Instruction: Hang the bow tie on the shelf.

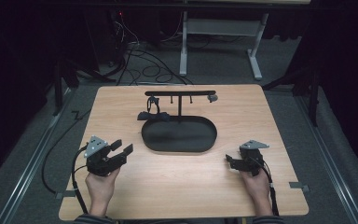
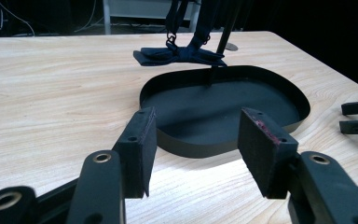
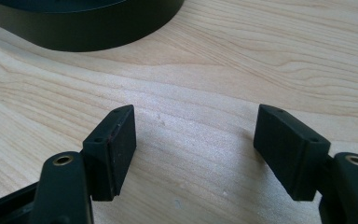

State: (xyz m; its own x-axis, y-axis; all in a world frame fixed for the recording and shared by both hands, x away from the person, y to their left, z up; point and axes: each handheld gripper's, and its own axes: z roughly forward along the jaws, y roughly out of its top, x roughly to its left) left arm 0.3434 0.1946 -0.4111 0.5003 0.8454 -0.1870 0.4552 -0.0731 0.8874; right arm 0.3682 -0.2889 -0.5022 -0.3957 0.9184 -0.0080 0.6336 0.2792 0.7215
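High view: tray [image 1: 209,142] btwn hand-held grippers, prob. bow tie [image 1: 153,115] behind.

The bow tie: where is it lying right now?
In the high view the bow tie lies on the table at the far left edge of the black tray, under the stand's crossbar, ahead of the left gripper.

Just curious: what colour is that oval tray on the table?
Black, matte. The oval tray shows best in the left gripper view.
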